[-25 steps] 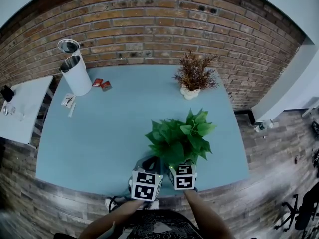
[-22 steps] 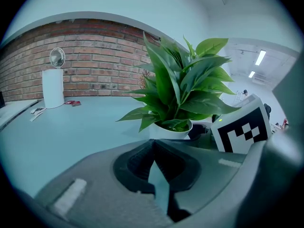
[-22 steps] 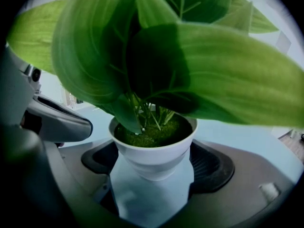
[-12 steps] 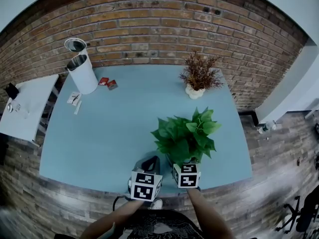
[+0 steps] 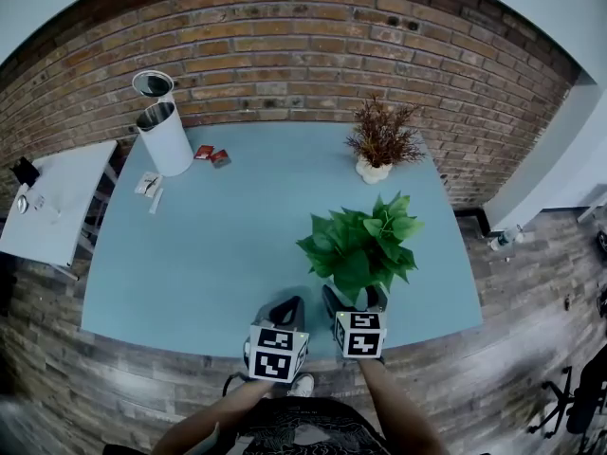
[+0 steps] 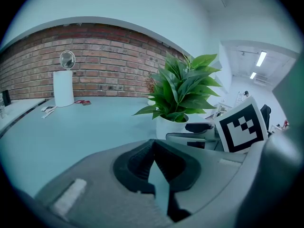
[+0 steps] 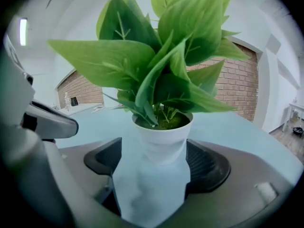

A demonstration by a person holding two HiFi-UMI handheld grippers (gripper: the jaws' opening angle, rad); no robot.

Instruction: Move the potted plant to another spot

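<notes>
Jaws of your right gripper (image 7: 152, 150) have just been closing round the potted plant (image 7: 159, 82).
Its pot stands between them, unclamped; your left gripper (image 6: 153, 148) has its jaws together.

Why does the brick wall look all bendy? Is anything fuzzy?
Head view: the wide lens bows the brick wall and the table edge. Right gripper view: the potted plant looms big and fairly sharp. Left gripper view: dark rounded corners.

I find no readable words or numbers. The marker cubes (image 5: 278, 352) on my left claw (image 5: 287, 309) and right claw (image 5: 353, 299) carry only black-and-white squares; the red packets (image 5: 211, 155) at eleven o'clock on the surface (image 5: 237, 235) are too small.
</notes>
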